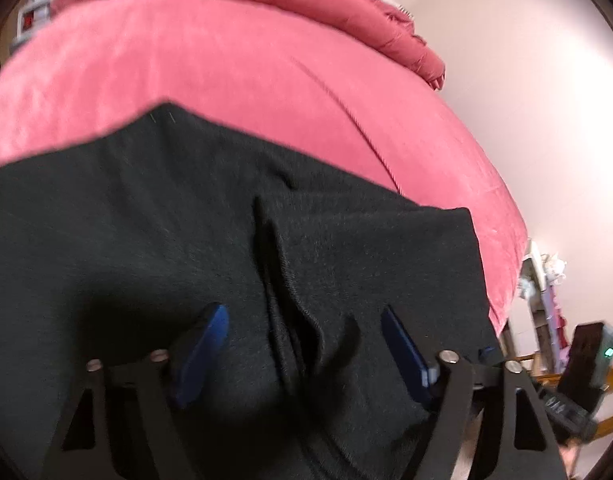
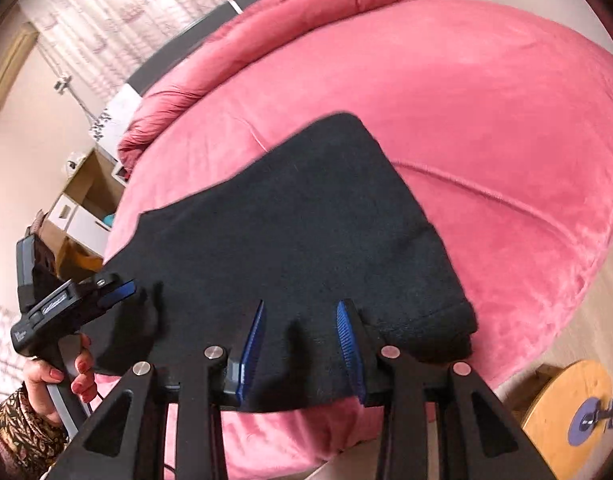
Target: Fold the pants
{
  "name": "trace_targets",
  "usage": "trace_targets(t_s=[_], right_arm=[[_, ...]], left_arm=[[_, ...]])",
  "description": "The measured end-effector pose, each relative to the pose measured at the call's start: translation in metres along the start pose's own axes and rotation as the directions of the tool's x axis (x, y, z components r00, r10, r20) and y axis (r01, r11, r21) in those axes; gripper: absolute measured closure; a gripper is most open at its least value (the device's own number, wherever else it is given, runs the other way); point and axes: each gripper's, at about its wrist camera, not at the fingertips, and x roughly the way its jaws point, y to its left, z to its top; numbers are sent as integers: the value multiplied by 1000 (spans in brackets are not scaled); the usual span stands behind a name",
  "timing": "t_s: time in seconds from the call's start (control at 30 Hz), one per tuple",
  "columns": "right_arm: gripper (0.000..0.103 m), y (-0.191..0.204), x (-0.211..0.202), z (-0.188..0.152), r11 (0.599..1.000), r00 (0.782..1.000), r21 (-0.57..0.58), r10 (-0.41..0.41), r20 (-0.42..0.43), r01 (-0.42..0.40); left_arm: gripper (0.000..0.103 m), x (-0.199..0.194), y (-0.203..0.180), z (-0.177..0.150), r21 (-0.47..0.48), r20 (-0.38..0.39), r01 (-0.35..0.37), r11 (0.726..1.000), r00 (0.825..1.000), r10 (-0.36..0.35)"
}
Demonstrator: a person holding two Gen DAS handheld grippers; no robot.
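The black pants [image 2: 290,232] lie folded on the pink bed [image 2: 486,120], at its near edge, reaching toward the middle. A rumpled pink duvet [image 2: 266,32] is bunched along the far edge.

The right gripper [image 2: 300,320] hangs over the pants' near edge, its blue fingers [image 2: 255,332] partly spread and pressing on nothing; the cloth lies beneath the gap, not pinched.

The left gripper [image 1: 304,322] stands wider, its fingers [image 1: 210,332] on either side of a raised crease [image 1: 282,280] in the pants, not squeezing it. In the right wrist view the left gripper [image 2: 122,292] sits at the pants' left corner, held by a hand [image 2: 62,372] in a patterned sleeve [image 2: 18,428].

White writing on the left gripper's body is too blurred to read. A round wooden stool [image 2: 562,404] stands by the bed's near right corner.
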Motion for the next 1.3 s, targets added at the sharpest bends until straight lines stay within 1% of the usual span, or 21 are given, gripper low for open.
trace_targets(t_s=[0.03,0.1,0.17,0.2,0.27,0.37,0.47,0.57,0.63,0.73,0.77,0.8,0.83,0.87,0.9,0.93,1.0,1.07,1.2,1.23,1.3], right_arm=[[66,5,11,-1,1000,1000,8,-21,-2,21],[66,8,18,-8,997,997,3,-71,5,71],[64,20,25,-11,993,993,-16,-115,24,115],[62,24,27,-11,991,991,-26,-134,31,134],[62,32,28,-10,990,990,-45,-133,39,134],[62,38,31,-8,991,993,-62,-117,33,119],[62,35,29,-4,994,995,-50,-95,40,97],[62,31,16,-8,998,997,-32,-51,53,53],[62,30,12,-11,999,998,-31,-25,51,27],[62,30,20,-14,999,999,-46,-25,23,26],[62,30,24,-15,998,999,-50,-36,17,37],[62,30,27,-15,998,999,-52,-39,8,39],[62,30,27,-15,998,999,-52,-40,7,40],[62,29,26,-15,998,999,-50,-35,8,35],[62,29,24,-14,998,1000,-49,-29,8,29],[62,28,24,-14,999,1000,-48,-25,2,25],[62,30,19,-15,998,1000,-60,-24,-10,23],[62,43,18,-20,992,999,-121,-27,-33,23],[59,86,30,-40,954,994,-298,-48,-100,16],[55,97,31,-45,935,992,-352,-74,-99,34],[55,107,27,-48,914,993,-404,-85,-87,43]], left_arm=[[38,4,0,0,-5,-5,5,1000,1000,-5],[57,10,-6,-1,31,5,14,999,1000,-14],[63,16,-14,-4,106,18,-44,993,999,42],[72,20,-18,-5,137,14,-51,989,999,50],[82,25,-22,-6,171,5,-46,984,999,46],[85,20,-28,1,193,28,-51,980,999,46],[86,-2,-45,15,227,88,-38,973,996,18],[86,-24,-64,34,271,148,-35,962,989,-5],[86,-21,-58,45,253,138,-54,966,990,20],[80,26,-36,45,254,7,-156,955,987,159],[67,37,-23,41,221,-25,-191,956,979,201],[64,36,-15,38,177,-17,-171,969,984,177],[61,30,-7,34,120,4,-125,985,992,126],[47,24,1,30,63,17,-83,995,996,82],[39,19,7,24,19,21,-42,999,999,42],[39,13,11,19,2,35,-20,1000,999,20],[39,0,13,4,35,68,-39,999,997,37],[38,-2,8,-11,118,65,-110,987,993,103],[36,-1,-2,-36,270,104,-248,930,968,228],[36,-5,0,-40,271,109,-252,929,967,230],[37,-11,0,-43,250,101,-255,934,966,237]])
